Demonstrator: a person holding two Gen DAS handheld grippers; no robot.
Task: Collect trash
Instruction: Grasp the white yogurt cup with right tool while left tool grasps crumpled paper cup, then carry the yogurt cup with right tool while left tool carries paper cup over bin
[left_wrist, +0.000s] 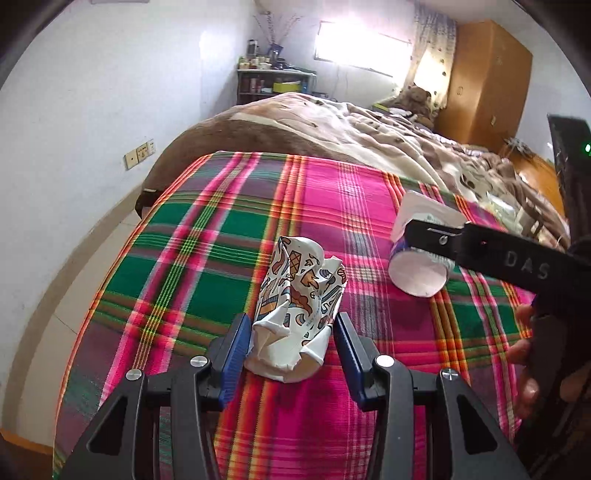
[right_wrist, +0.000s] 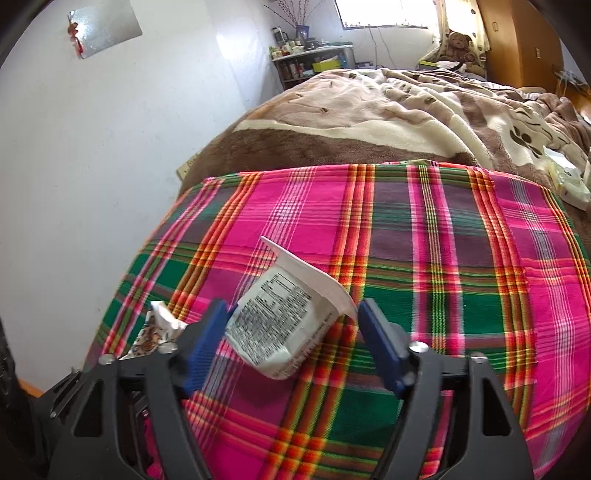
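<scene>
A crumpled patterned paper cup (left_wrist: 295, 314) lies on the plaid cloth (left_wrist: 207, 236) between the blue pads of my left gripper (left_wrist: 290, 345). The jaws are open around it, and the left pad is near or touching it. A white yogurt cup (right_wrist: 280, 321) with printed text lies on its side between the pads of my right gripper (right_wrist: 291, 328), which is open around it. In the left wrist view the yogurt cup (left_wrist: 421, 254) lies to the right with the right gripper's finger (left_wrist: 480, 247) across it. The paper cup also shows in the right wrist view (right_wrist: 155, 332) at the left.
The plaid cloth covers the near end of a bed with a brown and cream blanket (left_wrist: 332, 129). A white wall (left_wrist: 74, 129) is to the left. A shelf (left_wrist: 273, 81), teddy bear (right_wrist: 458, 44) and wooden wardrobe (left_wrist: 487, 81) stand beyond. Pale wrappers (right_wrist: 569, 181) lie at the right edge.
</scene>
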